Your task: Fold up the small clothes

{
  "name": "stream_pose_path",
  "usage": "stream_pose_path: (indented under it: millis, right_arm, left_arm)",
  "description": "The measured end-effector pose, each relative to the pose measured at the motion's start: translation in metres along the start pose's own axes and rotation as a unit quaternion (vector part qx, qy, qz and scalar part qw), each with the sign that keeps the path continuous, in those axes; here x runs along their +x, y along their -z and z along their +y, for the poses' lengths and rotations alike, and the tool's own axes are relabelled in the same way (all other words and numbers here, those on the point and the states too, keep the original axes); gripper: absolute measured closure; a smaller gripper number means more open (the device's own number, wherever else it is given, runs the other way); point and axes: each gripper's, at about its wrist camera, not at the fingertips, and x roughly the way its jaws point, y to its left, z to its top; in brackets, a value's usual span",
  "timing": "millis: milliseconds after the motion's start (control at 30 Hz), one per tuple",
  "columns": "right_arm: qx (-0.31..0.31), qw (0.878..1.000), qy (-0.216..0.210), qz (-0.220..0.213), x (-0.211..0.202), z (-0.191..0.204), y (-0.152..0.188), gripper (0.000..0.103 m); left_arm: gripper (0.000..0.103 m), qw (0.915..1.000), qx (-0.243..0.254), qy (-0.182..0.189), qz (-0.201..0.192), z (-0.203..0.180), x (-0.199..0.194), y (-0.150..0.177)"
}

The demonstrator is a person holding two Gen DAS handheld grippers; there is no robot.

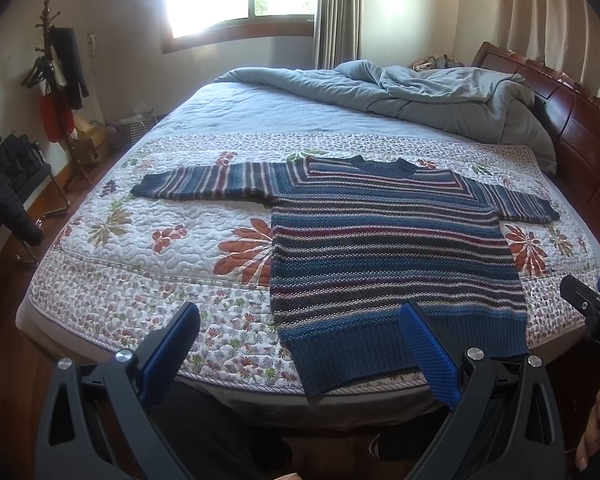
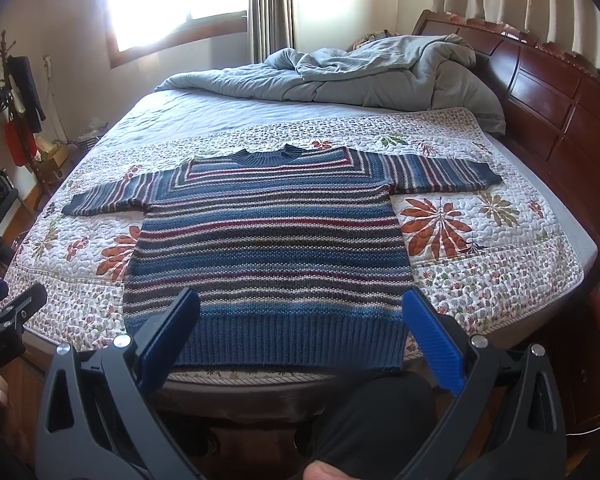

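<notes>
Striped knit sweater [image 2: 268, 236] lies flat beyond left tongs [image 1: 300, 344] and right tongs [image 2: 300, 336], both wide.

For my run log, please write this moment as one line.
stage: before first fold | striped sweater: flat on quilt, sleeves out | left gripper: open | right gripper: open

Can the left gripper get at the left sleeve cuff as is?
Probably yes. The left gripper is open, the sweater's left cuff lies flat on the quilt, nothing between them.
</notes>
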Motion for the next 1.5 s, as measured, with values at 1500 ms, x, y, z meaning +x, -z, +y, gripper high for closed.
stream_pose_path:
  millis: [1500]
  right_arm:
    - [0.226,0.969,-0.098,0.026,0.216,-0.332,-0.115,0.022]
  left_arm:
    - [0.004,0.9742,0.109,0.173,0.095,-0.123,0.204,-0.101]
